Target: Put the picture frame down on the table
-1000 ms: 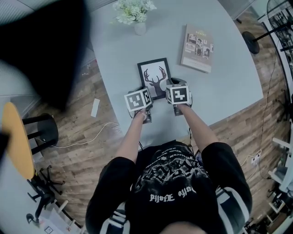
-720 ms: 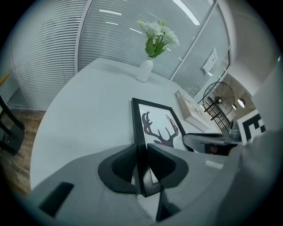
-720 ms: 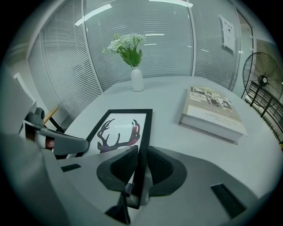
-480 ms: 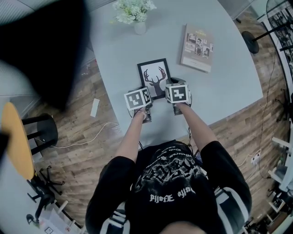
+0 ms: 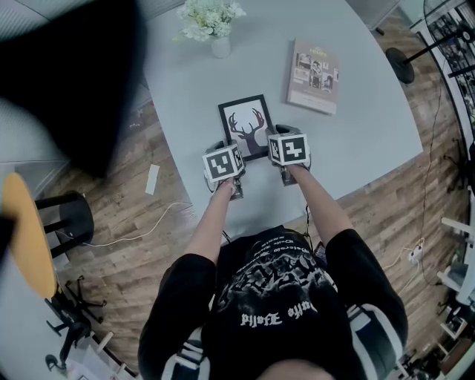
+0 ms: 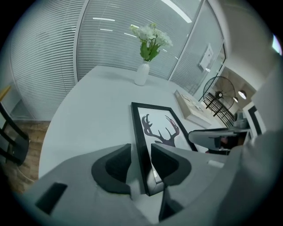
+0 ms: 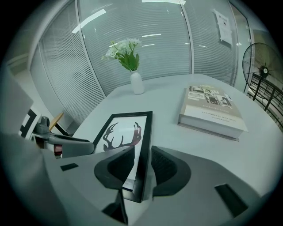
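A black picture frame [image 5: 246, 125] with a deer-antler print lies on the grey table [image 5: 356, 126], its near end between the two grippers. In the left gripper view the frame's [image 6: 159, 128] left rim runs between the pads of my left gripper [image 6: 141, 163]. Its jaws have just been opening, and a gap shows beside the rim. In the right gripper view, my right gripper [image 7: 142, 165] is shut on the frame's [image 7: 121, 132] right rim near the front corner. Seen from the head, left gripper [image 5: 228, 150] and right gripper [image 5: 274, 142] sit at the frame's two near corners.
A thick book [image 5: 314, 76] lies on the table to the right of the frame. A white vase of flowers [image 5: 211, 22] stands at the far edge. Left of the table are a black stool [image 5: 67, 215], a cable and a slip of paper [image 5: 152, 178] on the wooden floor.
Both grippers stay at the frame's near corners. The head view has only shifted a little; the frame lies in the same spot on the table.
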### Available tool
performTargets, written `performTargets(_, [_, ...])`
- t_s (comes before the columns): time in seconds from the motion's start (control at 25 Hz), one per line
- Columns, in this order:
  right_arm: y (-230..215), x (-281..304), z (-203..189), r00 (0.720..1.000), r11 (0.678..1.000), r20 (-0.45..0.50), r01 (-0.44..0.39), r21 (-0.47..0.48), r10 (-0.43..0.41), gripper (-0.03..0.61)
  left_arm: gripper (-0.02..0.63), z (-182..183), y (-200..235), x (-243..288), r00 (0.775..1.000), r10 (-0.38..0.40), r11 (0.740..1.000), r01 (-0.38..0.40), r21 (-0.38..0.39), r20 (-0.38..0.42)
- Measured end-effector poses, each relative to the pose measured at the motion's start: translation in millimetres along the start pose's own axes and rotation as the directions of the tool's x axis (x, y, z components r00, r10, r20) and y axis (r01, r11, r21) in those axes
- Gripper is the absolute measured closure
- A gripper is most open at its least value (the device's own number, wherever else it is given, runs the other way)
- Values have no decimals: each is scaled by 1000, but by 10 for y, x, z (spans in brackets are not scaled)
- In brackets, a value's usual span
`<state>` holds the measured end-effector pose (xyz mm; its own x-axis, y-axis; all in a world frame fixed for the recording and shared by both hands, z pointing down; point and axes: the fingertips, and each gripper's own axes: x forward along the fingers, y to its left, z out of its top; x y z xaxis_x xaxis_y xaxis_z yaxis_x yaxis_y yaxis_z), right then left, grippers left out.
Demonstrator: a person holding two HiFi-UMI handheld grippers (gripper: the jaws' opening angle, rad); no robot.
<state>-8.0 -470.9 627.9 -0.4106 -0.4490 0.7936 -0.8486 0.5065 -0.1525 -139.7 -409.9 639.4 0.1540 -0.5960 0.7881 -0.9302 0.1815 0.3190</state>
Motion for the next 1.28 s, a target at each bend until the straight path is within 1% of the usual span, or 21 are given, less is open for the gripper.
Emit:
performTargets(0.08, [40,-62,-6,1000,1000,20,-20,-11,20,470,462,42,-36,-54,1000,-11,1000,10,26,26])
performTargets(0.2, [103,-198,21,997,999,64,-38,-30,40,469,454,145,-131,-186,995,-54,997,50,57,80])
performTargets(0.28, [141,-309,50,994,999,99,-47,-21,49,469,450,185,-191,-281,992,-70,995,62,73,106])
performTargets(0.4, [185,-444,52,990,998,133,-55,-3,55,469,448,203,-305,-402,987,-79,992,64,107,137])
performTargets(0.52, [241,-591,54,985,999,166,-50,-18,52,469,445,213,-436,-543,981,-88,985,60,163,175])
performTargets(0.64, [304,-763,94,974,998,219,-53,-19,56,469,429,230,-552,-707,971,-110,976,65,207,213])
performTargets(0.76, [335,-953,150,960,999,274,-49,-19,52,469,426,249,-658,-886,959,-131,968,69,241,252])
performTargets(0.96, [384,-1257,161,940,998,339,-34,-44,47,469,426,227,-789,-1190,937,-173,961,93,262,305])
performTargets(1.16, [403,-1489,43,924,998,379,-45,-46,60,469,426,176,-849,-1419,916,-175,963,82,258,361])
performTargets(1.28, [432,-1602,-51,918,996,393,-24,-84,56,469,428,72,-852,-1496,911,-182,963,88,256,370])
